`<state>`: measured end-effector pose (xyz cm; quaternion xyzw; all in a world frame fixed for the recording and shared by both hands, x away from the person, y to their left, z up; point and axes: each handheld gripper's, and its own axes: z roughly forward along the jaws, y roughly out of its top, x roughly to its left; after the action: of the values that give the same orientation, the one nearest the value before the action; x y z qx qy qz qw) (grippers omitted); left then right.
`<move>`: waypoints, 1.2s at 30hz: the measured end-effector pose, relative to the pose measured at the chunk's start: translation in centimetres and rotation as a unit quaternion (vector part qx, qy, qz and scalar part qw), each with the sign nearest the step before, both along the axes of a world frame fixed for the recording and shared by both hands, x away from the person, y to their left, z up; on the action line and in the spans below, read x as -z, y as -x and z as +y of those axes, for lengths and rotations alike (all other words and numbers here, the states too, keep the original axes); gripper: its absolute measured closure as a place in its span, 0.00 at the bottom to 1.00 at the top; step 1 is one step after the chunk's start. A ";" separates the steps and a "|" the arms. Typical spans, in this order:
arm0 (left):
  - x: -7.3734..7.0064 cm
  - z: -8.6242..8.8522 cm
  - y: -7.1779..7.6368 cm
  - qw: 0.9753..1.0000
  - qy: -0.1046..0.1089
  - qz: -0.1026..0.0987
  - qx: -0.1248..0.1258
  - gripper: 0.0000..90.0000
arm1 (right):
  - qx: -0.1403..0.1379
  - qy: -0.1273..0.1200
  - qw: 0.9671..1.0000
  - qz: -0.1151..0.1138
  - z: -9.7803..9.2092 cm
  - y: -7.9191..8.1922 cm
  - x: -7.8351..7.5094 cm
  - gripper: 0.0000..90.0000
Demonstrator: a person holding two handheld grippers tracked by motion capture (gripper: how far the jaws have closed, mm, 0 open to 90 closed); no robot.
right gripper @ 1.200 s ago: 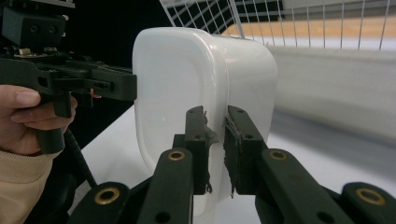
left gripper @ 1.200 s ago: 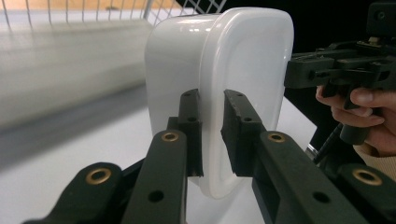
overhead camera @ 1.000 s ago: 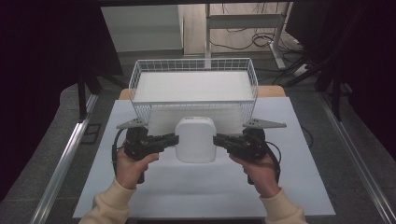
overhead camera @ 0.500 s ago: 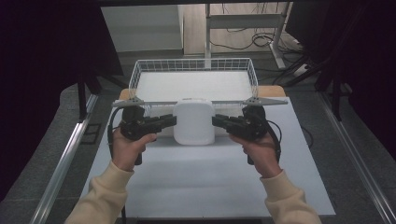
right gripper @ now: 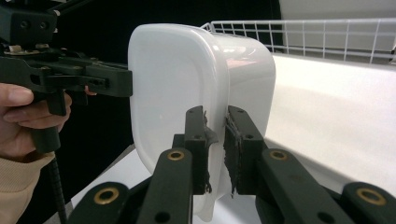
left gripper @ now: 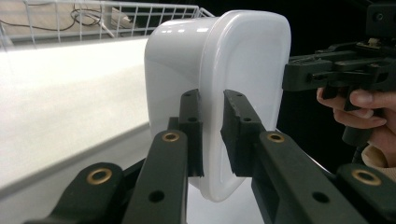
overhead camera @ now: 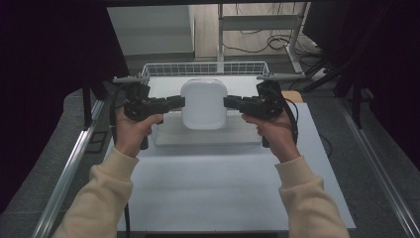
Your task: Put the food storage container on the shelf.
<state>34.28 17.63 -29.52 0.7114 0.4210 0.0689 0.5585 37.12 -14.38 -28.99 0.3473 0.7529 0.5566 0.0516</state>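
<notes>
You hold a white tub [overhead camera: 203, 104] in the air between your two grippers, above the near edge of the wire basket [overhead camera: 205, 69] at the far side of the desk [overhead camera: 218, 188]. Your left gripper [overhead camera: 179, 103] comes in from the left and pinches the tub's rim; in the left gripper view its fingers [left gripper: 236, 126] are closed on the thin rim, one on each face. Your right gripper [overhead camera: 229, 102] mirrors it from the right, and in the right gripper view its fingers [right gripper: 196, 140] clamp the rim on the opposite side, with frayed padding showing on their inner faces. The tub sits level between them, its broad face turned up toward the high camera. Your left hand [overhead camera: 130, 130] and right hand [overhead camera: 276, 131] grip the handles, cream sleeves [overhead camera: 96, 198] reaching in from the bottom. The basket floor is white and bare beneath the tub.
</notes>
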 end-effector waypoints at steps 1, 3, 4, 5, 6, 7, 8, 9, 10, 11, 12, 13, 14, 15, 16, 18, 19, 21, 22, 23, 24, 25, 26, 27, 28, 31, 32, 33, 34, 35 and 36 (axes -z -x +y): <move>-0.2 0.0 -0.3 1.000 0.002 0.001 0.000 0.88 | -0.001 0.001 1.000 -0.001 0.0 -0.3 -0.2 0.88; -0.7 0.1 -1.0 1.000 0.004 0.002 0.001 0.88 | -0.001 0.002 1.000 0.003 0.1 -0.9 -0.8 0.88; -0.9 0.1 -1.4 1.000 0.007 0.005 0.002 0.88 | -0.001 0.003 1.000 0.004 0.1 -1.3 -1.0 0.88; -1.1 0.2 -1.8 1.000 0.012 0.007 0.002 0.88 | 0.000 0.002 1.000 0.005 0.1 -1.6 -1.3 0.88; -1.3 0.3 -2.2 1.000 0.014 0.008 0.002 0.88 | 0.001 0.001 1.000 0.008 0.1 -1.9 -1.5 0.88; -1.5 0.3 -2.5 1.000 0.014 0.008 0.003 0.88 | 0.001 0.001 1.000 0.009 0.1 -2.3 -1.8 0.88; -1.7 0.3 -2.9 1.000 0.016 0.008 0.002 0.88 | 0.001 0.001 1.000 0.010 0.2 -2.6 -2.1 0.88; -2.0 0.3 -3.2 1.000 0.015 0.008 0.001 0.88 | 0.001 0.001 1.000 0.010 0.2 -3.0 -2.4 0.88; -2.1 0.4 -3.5 1.000 0.015 0.010 0.001 0.88 | 0.002 0.002 1.000 0.012 0.3 -3.3 -2.6 0.88; -2.3 0.4 -3.9 1.000 0.015 0.012 0.000 0.88 | 0.002 0.004 1.000 0.012 0.3 -3.6 -2.8 0.88; -2.3 0.4 -3.9 1.000 0.015 0.012 0.000 0.88 | 0.002 0.004 1.000 0.012 0.3 -3.6 -2.8 0.88; -2.4 0.5 -4.4 1.000 0.015 0.017 -0.001 0.88 | 0.003 0.005 1.000 0.015 0.4 -4.0 -2.9 0.88; -2.3 0.5 -4.9 1.000 0.018 0.024 -0.003 0.88 | 0.002 0.004 1.000 0.024 0.5 -4.9 -2.9 0.88; -2.2 0.6 -5.3 1.000 0.014 0.027 -0.004 0.88 | 0.002 0.004 1.000 0.030 0.5 -5.2 -2.8 0.88; -2.0 0.6 -5.6 0.999 0.013 0.032 -0.004 0.88 | 0.002 0.005 0.999 0.036 0.6 -5.7 -2.7 0.88; -1.5 0.7 -6.3 0.999 0.015 0.044 -0.005 0.88 | 0.002 0.008 0.999 0.050 0.7 -6.5 -2.3 0.88; -1.3 0.7 -6.6 0.999 0.016 0.049 -0.005 0.88 | 0.003 0.009 0.998 0.056 0.7 -6.8 -2.1 0.88; -1.0 0.6 -7.2 0.998 0.016 0.059 -0.006 0.88 | 0.006 0.012 0.998 0.061 0.8 -7.3 -1.7 0.88; -1.0 0.6 -7.4 0.998 0.015 0.061 -0.006 0.88 | 0.009 0.013 0.998 0.065 0.8 -7.5 -1.6 0.88; -1.0 0.6 -7.6 0.998 0.013 0.062 -0.006 0.88 | 0.010 0.012 0.998 0.067 0.8 -7.7 -1.4 0.88; -1.0 0.6 -7.6 0.998 0.013 0.062 -0.006 0.88 | 0.010 0.008 0.997 0.070 0.8 -7.8 -1.4 0.88; -0.9 0.7 -7.9 0.998 0.014 0.067 -0.003 0.88 | 0.011 0.008 0.997 0.072 0.8 -7.9 -1.3 0.88; -0.7 0.8 -8.2 0.997 0.016 0.070 -0.001 0.88 | 0.011 0.008 0.997 0.073 0.8 -8.0 -1.3 0.88; -0.5 0.8 -8.4 0.997 0.019 0.074 0.000 0.87 | 0.011 0.007 0.997 0.075 0.9 -8.1 -1.2 0.88; -0.3 0.9 -8.6 0.997 0.019 0.076 -0.001 0.87 | 0.012 0.007 0.997 0.077 0.9 -8.2 -1.2 0.88; 0.0 1.0 -9.2 0.996 0.026 0.084 -0.009 0.87 | 0.015 0.009 0.997 0.082 1.1 -8.6 -1.1 0.88; 0.0 1.0 -9.2 0.996 0.026 0.084 -0.009 0.87 | 0.015 0.009 0.997 0.082 1.1 -8.6 -1.1 0.88; 0.0 1.1 -9.5 0.995 0.032 0.091 -0.015 0.86 | 0.016 0.004 0.996 0.087 1.3 -8.9 -1.1 0.87; 0.0 1.1 -9.7 0.995 0.034 0.094 -0.019 0.86 | 0.016 0.004 0.996 0.089 1.3 -9.0 -1.1 0.87; 0.1 1.1 -9.9 0.995 0.038 0.094 -0.021 0.86 | 0.018 0.007 0.996 0.091 1.4 -9.1 -1.2 0.87; 0.2 1.1 -10.2 0.994 0.043 0.097 -0.021 0.86 | 0.020 0.006 0.995 0.095 1.5 -9.3 -1.2 0.86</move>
<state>44.44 18.78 -29.67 0.6810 0.4906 -0.0067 0.5437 46.44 -12.90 -27.80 0.4128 0.7510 0.5153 -0.0070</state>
